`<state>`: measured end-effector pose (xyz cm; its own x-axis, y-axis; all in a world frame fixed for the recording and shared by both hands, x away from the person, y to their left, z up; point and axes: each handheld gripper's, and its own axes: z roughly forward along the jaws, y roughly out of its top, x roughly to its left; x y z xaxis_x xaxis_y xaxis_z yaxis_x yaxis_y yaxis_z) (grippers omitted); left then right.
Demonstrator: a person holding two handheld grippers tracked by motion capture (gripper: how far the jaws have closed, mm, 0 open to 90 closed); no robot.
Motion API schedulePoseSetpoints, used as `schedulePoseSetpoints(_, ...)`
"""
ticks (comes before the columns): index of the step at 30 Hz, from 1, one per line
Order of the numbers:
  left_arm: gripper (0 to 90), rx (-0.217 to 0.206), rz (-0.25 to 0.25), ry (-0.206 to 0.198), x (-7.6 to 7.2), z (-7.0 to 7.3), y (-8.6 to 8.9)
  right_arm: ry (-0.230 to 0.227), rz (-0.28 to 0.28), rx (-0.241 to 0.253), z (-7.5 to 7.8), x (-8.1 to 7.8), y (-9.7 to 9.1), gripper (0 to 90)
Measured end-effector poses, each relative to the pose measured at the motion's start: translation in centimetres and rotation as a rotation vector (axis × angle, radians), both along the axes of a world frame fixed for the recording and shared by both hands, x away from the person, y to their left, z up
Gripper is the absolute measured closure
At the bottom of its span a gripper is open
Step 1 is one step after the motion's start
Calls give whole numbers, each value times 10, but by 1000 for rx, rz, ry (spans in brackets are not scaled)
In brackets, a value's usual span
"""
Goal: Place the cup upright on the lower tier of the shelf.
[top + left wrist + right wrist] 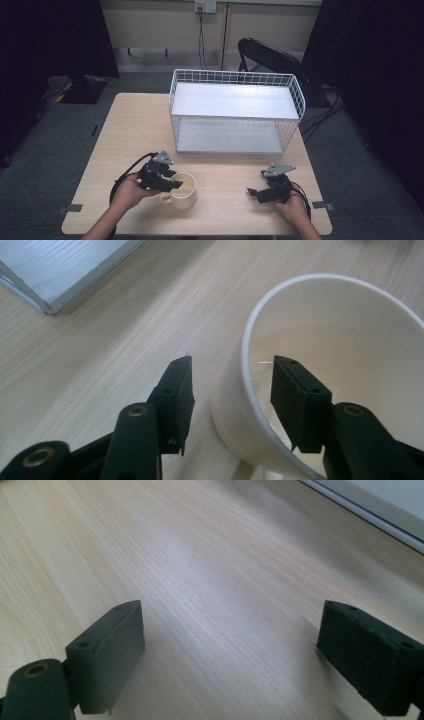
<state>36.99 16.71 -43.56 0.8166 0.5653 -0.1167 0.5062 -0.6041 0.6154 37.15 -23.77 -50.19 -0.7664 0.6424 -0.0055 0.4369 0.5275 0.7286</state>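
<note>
A cream mug (pixel 184 196) stands upright near the table's front, left of centre, its handle toward the person. My left gripper (pixel 172 184) straddles the mug's near wall. In the left gripper view one jaw hangs inside the mug (pixel 350 330) and the other stands outside it, with a gap still showing between the outer pad (pixel 179 385) and the wall, so the left gripper (pixel 232 360) is open. My right gripper (pixel 254 191) rests low at the front right, and in its own view the right gripper (pixel 230 615) stands wide open over bare wood.
A white two-tier wire rack (pixel 235 80) stands at the back centre of the wooden table (pixel 135 130); both its shelves are bare. Its lower shelf edge (pixel 60 270) lies close beyond the mug. A black chair (pixel 270 52) stands behind the table.
</note>
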Motion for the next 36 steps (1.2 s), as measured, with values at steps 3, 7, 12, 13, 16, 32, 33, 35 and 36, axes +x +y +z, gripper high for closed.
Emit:
schedulePoseSetpoints(3, 595, 30, -11, 8, 0, -3, -4, 0, 0, 0, 0, 0, 0, 108)
schedulePoseSetpoints(7, 654, 36, -2, 16, 1, -6, -5, 0, 0, 0, 0, 0, 0, 108)
schedulePoseSetpoints(12, 777, 72, 2, -10, 1, -3, -6, 0, 0, 0, 0, 0, 0, 108)
schedulePoseSetpoints(13, 788, 80, -1, -18, 0, -3, -7, 0, 0, 0, 0, 0, 0, 108)
schedulePoseSetpoints(16, 818, 57, 11, -7, 1, -3, -5, 0, 0, 0, 0, 0, 0, 108)
schedulePoseSetpoints(32, 831, 27, 95, -92, 5, 6, -14, 0, 0, 0, 0, 0, 0, 108)
schedulePoseSetpoints(33, 832, 26, 101, -92, 6, 5, -15, 0, 0, 0, 0, 0, 0, 108)
schedulePoseSetpoints(35, 832, 27, 115, -86, 8, 3, -18, 0, 0, 0, 0, 0, 0, 108)
schedulePoseSetpoints(36, 832, 28, 116, -87, 10, 3, -19, 0, 1, 0, 0, 0, 0, 108)
